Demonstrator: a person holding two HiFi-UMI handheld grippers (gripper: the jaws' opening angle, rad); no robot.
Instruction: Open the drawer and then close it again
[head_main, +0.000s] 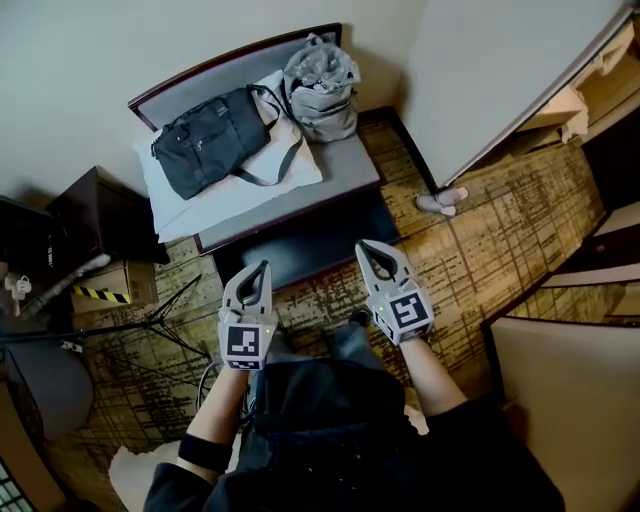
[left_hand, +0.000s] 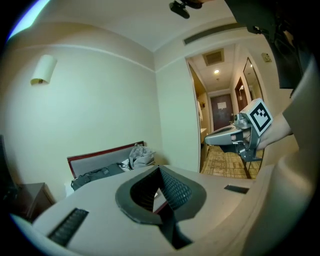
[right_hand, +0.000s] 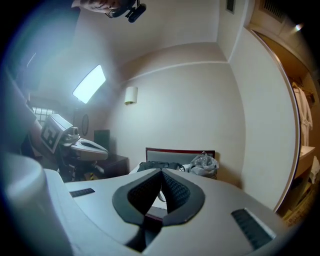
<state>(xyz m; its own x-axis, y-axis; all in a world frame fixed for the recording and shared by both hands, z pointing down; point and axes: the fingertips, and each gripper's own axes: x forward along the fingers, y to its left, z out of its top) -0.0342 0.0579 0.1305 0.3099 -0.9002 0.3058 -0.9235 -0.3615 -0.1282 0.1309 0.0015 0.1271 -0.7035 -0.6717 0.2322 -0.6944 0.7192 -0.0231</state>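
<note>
Head view looks steeply down on a person standing on a patterned carpet (head_main: 500, 215), with one gripper in each hand held out in front of the body. The left gripper (head_main: 262, 268) and the right gripper (head_main: 368, 248) are side by side but apart, and both point toward a low bench (head_main: 350, 165) with a grey seat and a dark red frame that stands against the wall. On the bench lie a black bag (head_main: 210, 140), a white pillow (head_main: 180, 205) under it, and a grey plastic bag (head_main: 320, 85) at the right end. The drawer (head_main: 300, 252) appears as a dark panel just under the front edge of the bench, directly ahead of the two grippers; it is not clear from this angle whether it is pulled out or pushed in, and neither gripper touches it. In the left gripper view the jaws of the left gripper (left_hand: 159, 169) are closed together with nothing between them, and the right gripper (left_hand: 235, 135) shows at the right in the air. In the right gripper view the jaws of the right gripper (right_hand: 161, 172) are also closed and empty, with the left gripper (right_hand: 87, 147) at the left.
</note>
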